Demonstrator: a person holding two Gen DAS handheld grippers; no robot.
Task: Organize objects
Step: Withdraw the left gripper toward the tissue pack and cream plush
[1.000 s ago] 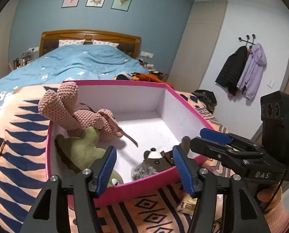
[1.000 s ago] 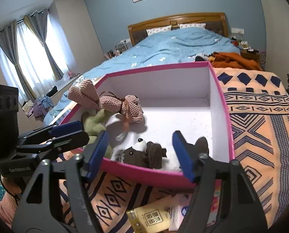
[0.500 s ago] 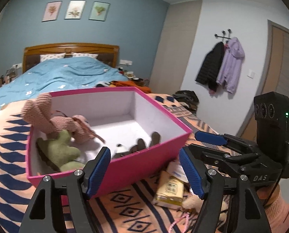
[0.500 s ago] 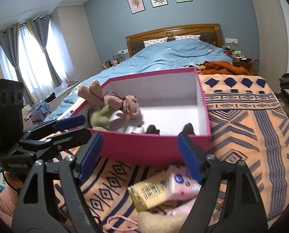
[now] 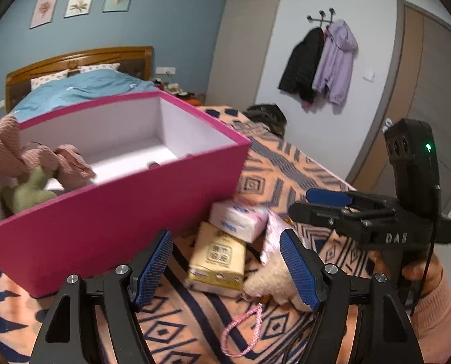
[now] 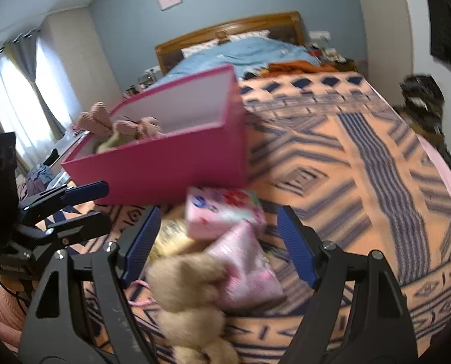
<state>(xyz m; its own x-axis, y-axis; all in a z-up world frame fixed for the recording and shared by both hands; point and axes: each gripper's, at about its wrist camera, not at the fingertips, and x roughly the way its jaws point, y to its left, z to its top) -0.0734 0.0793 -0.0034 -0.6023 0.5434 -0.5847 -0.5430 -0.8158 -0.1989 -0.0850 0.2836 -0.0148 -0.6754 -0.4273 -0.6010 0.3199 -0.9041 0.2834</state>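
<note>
On the patterned blanket (image 5: 286,163) at the foot of the room, just in front of the pink box (image 5: 110,224), lies the pile you have yet to sort: a yellow tissue pack (image 5: 218,257), a white tissue pack (image 5: 239,220) touching its far end, a pink patterned pouch (image 6: 246,270), a cream plush toy (image 6: 189,285) and a pink cord loop (image 5: 243,330). Your left gripper (image 5: 225,270) is released, its blue pads spread wide and holding nothing, and the yellow pack lies between and just beyond them. Your right gripper (image 6: 218,248) is likewise spread and empty, framing the pouch and the plush toy, though this view is blurred. As a judgement of progress, the task is partly done: a knitted pink toy (image 5: 28,157) and a green plush toy (image 5: 28,191) already rest against the box's left wall, much of the white floor is bare, and at least five items remain outside. The yellow pack lies flat, printed face up; its long axis runs away from your left gripper toward the box's near right corner, one short end facing you. That leaves its narrow width across the pads, which looks favourable for a grasp. The white pack's long axis crosses it, slanting down to the right.
</note>
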